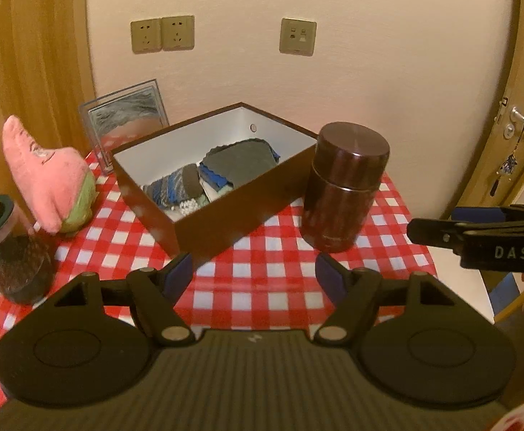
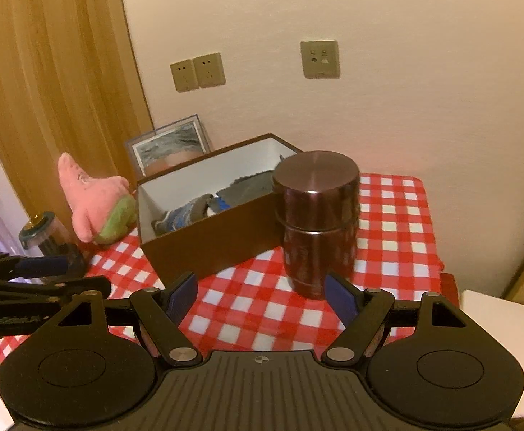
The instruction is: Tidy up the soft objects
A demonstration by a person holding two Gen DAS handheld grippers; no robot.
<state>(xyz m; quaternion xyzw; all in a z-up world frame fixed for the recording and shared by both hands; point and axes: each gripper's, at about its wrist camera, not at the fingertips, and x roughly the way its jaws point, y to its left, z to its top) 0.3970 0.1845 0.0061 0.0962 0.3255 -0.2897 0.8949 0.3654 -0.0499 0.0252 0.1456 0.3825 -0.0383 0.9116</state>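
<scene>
Showing door handle (image 1: 518, 116) only from left, thermos (image 2: 316, 222) hiding box (image 2: 204, 240) corner

Desk (image 1: 269, 280) covered with red-and-white checked cloth. Dark brown metal canister (image 1: 344, 186), lid on, upright at the right of the cloth. Framed picture (image 1: 125, 115) leans against the wall in the far left corner. Clear jar (image 1: 7, 248) with green lid at the near left edge, dark contents. Three wall plates (image 1: 298, 36) above. Door handle (image 1: 517, 118) at far right, keys hanging.
</scene>
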